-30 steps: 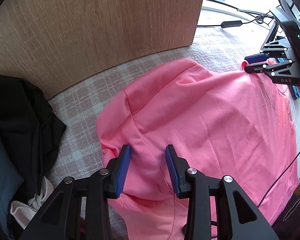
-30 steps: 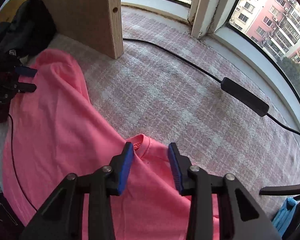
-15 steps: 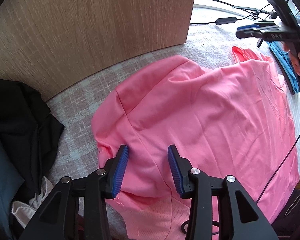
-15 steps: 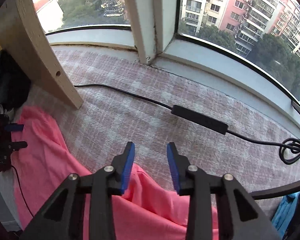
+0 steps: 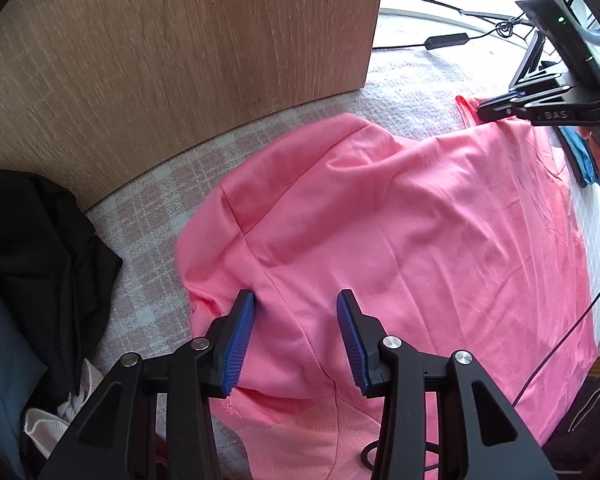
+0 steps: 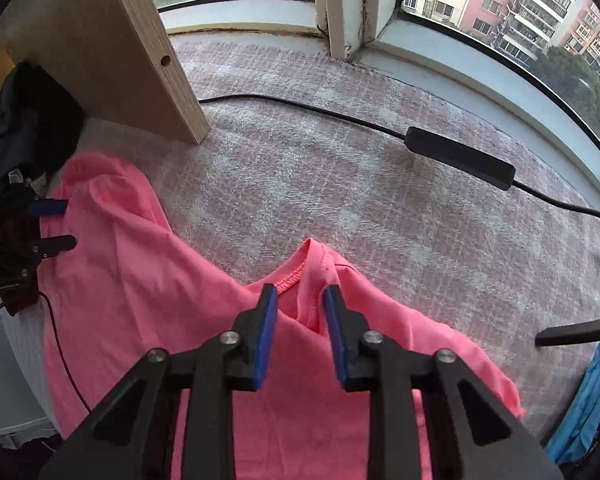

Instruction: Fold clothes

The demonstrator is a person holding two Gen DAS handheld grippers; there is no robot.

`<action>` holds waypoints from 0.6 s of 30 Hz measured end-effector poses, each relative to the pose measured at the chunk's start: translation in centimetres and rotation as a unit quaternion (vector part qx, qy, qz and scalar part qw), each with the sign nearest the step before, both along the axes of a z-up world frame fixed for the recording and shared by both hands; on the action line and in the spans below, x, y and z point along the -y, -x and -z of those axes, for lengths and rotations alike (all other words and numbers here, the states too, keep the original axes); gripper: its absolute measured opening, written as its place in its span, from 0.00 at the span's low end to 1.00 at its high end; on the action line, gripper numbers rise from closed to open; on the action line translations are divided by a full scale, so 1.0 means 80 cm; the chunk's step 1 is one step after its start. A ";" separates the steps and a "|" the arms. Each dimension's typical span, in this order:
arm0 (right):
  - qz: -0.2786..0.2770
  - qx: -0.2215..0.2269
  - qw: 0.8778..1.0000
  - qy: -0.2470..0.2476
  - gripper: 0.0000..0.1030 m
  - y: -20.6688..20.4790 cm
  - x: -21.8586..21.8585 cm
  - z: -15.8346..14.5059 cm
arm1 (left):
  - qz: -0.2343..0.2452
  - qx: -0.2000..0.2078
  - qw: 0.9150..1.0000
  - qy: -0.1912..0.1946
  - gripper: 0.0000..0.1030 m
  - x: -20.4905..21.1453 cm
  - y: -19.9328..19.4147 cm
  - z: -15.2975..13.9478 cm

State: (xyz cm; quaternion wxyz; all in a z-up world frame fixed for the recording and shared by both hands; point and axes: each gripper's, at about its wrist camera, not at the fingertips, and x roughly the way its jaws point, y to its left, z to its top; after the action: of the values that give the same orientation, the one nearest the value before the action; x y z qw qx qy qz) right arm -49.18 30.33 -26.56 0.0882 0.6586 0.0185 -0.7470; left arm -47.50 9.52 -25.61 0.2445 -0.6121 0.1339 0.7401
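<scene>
We note the pink T-shirt (image 5: 400,232) spread on the checked blanket (image 6: 340,184) by the wooden panel (image 5: 172,60), right claw (image 6: 300,300) just closed, pinching its collar (fold raised between pads), left claw (image 5: 296,312) released, straddling the sleeve seam.

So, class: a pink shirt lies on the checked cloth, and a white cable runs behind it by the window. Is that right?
No. The cable is black, not white; the right wrist view shows it. The pink shirt does lie on the checked cloth.
</scene>
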 end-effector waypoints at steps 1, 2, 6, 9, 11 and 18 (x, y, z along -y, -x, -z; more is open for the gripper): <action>0.004 0.002 1.000 -0.003 0.05 0.002 -0.002 0.002 | 0.000 -0.001 1.000 -0.003 0.39 -0.001 0.000 -0.002; 0.011 0.005 1.000 -0.001 0.05 0.004 -0.006 0.005 | 0.001 -0.001 1.000 -0.003 0.39 -0.002 -0.002 -0.003; 0.024 -0.010 1.000 -0.002 0.03 0.010 -0.020 -0.003 | 0.004 0.005 1.000 0.002 0.40 -0.009 -0.006 0.001; 0.074 -0.085 0.994 -0.011 0.02 0.021 -0.045 -0.040 | 0.006 0.007 1.000 0.005 0.39 -0.014 -0.008 0.002; 0.110 -0.146 0.983 -0.007 0.02 0.024 -0.063 -0.068 | 0.007 0.008 1.000 0.004 0.40 -0.018 -0.010 0.000; 0.063 -0.005 0.997 0.035 0.08 0.015 -0.030 -0.023 | 0.009 0.010 1.000 0.005 0.41 -0.034 -0.013 -0.003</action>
State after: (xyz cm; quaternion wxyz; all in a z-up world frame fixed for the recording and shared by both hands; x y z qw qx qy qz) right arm -50.35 32.72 -24.70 0.0640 0.6510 -0.0482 -0.7548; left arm -46.46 12.24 -25.35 0.2495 -0.6195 0.1409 0.7308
